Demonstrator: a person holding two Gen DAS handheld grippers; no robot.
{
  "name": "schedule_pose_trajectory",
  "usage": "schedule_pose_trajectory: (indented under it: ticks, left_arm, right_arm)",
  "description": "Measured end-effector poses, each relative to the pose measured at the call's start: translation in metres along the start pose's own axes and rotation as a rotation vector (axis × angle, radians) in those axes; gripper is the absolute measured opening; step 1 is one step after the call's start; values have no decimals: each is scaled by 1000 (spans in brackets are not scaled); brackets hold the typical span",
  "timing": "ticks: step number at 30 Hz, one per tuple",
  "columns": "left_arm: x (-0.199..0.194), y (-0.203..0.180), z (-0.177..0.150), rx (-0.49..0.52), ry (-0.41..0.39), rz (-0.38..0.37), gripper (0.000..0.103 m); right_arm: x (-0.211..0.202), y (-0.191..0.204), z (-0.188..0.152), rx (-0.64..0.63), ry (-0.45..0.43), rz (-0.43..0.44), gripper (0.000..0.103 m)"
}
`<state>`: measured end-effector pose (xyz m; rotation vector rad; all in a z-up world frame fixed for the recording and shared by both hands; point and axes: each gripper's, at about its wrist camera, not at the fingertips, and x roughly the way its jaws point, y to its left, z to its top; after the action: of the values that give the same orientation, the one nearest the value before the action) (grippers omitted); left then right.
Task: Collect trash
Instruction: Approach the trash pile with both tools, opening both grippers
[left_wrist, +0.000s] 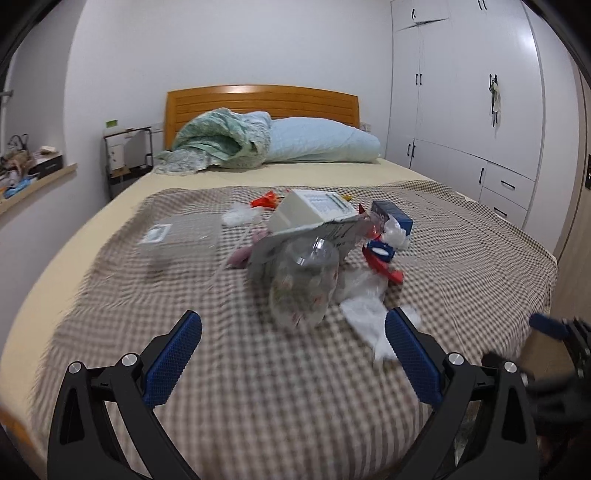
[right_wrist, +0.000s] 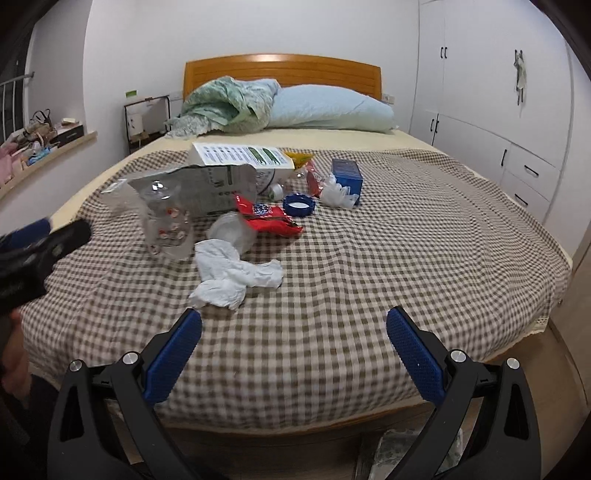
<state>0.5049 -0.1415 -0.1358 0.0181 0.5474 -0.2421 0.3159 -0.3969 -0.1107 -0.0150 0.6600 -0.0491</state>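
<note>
Both the left gripper (left_wrist: 293, 334) and the right gripper (right_wrist: 294, 332) hang wide open and empty above the checked blanket (right_wrist: 369, 258). The trash (crumpled tissue (right_wrist: 232, 275), red wrapper (right_wrist: 267, 218), clear bottle (left_wrist: 303, 284)) lies mid-bed, untouched.

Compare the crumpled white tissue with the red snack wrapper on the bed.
The white tissue is plain, soft and bunched up; the red snack wrapper is glossy, printed and lies flatter. The tissue lies nearer the right gripper, the wrapper farther back beside the blue lid. Both rest loose on the checked blanket.
</note>
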Motion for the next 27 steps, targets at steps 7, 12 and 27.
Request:
schedule_pose_trajectory:
  ticks: [7, 12, 27]
  left_arm:
    - [86, -5, 40, -46, 74, -9, 96]
    - [103, 19, 42, -145, 126, -89, 69]
    - [49, 39, -36, -20, 249, -115, 89]
  right_arm:
    - [37, 0, 0, 41, 62, 35, 97]
    - [49, 6, -1, 24, 66, 51, 97]
    - [125, 40, 14, 0, 141, 191, 65]
